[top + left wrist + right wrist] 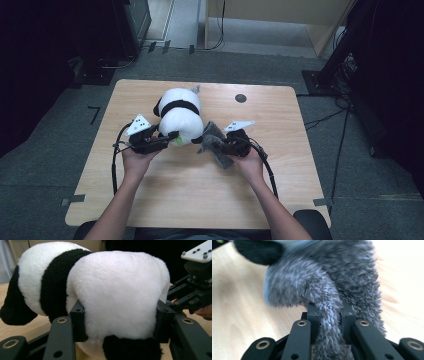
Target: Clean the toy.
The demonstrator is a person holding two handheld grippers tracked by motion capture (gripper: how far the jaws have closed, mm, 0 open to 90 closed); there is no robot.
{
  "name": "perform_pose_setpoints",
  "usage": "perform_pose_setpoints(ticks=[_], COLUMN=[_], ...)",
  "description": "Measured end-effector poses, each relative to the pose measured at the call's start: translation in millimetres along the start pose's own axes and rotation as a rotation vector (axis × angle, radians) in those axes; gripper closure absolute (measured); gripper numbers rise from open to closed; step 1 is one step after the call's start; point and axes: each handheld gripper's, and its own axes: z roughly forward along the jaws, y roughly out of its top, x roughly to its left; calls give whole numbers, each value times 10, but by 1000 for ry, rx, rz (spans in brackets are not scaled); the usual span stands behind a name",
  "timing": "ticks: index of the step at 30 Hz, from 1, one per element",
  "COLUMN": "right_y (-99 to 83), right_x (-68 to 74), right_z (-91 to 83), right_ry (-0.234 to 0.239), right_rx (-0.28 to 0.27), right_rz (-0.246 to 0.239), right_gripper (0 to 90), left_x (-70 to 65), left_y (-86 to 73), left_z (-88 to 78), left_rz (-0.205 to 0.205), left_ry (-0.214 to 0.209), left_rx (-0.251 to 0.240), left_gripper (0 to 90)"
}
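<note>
My right gripper (329, 315) is clamped tight on a fold of grey fuzzy fabric (332, 285) — the jaws stand nearly together with the pile bulging out on both sides. In the high view the same gripper (227, 145) sits just beside the panda's lower end, the grey piece (214, 142) bunched between the two and trailing toward me.

My left gripper (120, 322) holds the panda plush (117, 287) across its white rump, both pads pressed into the fur, jaws about half open around it. The panda (179, 117) lies on the wooden table (150, 200) a little left of centre, with the left gripper (162, 142) at its near end.

Risks as I judge them:
- The left grip is on soft stuffing only. Any pull from the right could squeeze the rump out from between the pads, since plush compresses and slides.
- The right grip is on a thin fold; a sharp tug may strip the pile through the jaws rather than move the piece.
- I cannot tell whether the grey fabric is attached to the panda or merely draped on it — if attached, pulling drags the whole toy.
- The right gripper view is blurred, so the contact beyond the jaws is uncertain.
</note>
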Motion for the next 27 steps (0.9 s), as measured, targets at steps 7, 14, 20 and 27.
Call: perform_pose_setpoints(ticks=[7, 14, 20, 27], right_y=[-3, -33, -76, -144], right_x=[-240, -400, -537, -663], right_z=[-219, -315, -444, -550], right_ry=[-58, -102, -151, -172], right_rx=[-48, -53, -63, -67], right_rz=[69, 96, 124, 155], right_gripper=[757, 756, 757, 757], left_x=[35, 124, 258, 450], left_y=[-17, -42, -83, -125], left_z=[11, 2, -34, -178], left_rz=[31, 33, 30, 1], left_ry=[10, 29, 62, 89], left_rx=[-13, -1, -2, -17], left_gripper=[426, 428, 436, 437])
